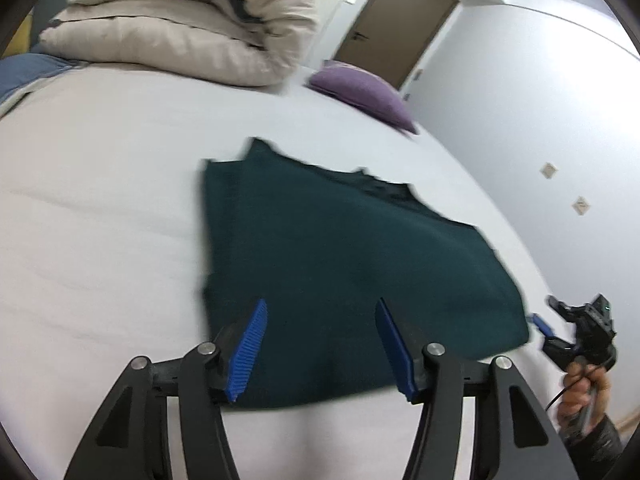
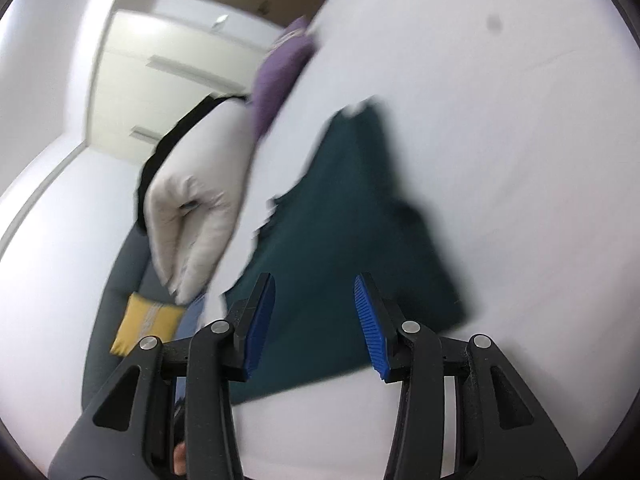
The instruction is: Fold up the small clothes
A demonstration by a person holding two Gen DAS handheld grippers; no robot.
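Presently: dark green garment [image 1: 340,264], partly folded, flat on the white bed [image 1: 100,220]; bare sheet from 7 to 11 o'clock, bed edge close at 3 o'clock. Rolled cream duvet [image 1: 180,28] at 11 o'clock, purple pillow [image 1: 360,92] at 1 o'clock, both well apart from it. Left hand-held gripper [image 1: 320,344]: angled down over the near hem, jaws apart, nothing between them. Right hand-held gripper [image 2: 314,320]: rolled sideways, jaws parted, empty, at the garment's right corner. Long axis: 7 to 1 o'clock.
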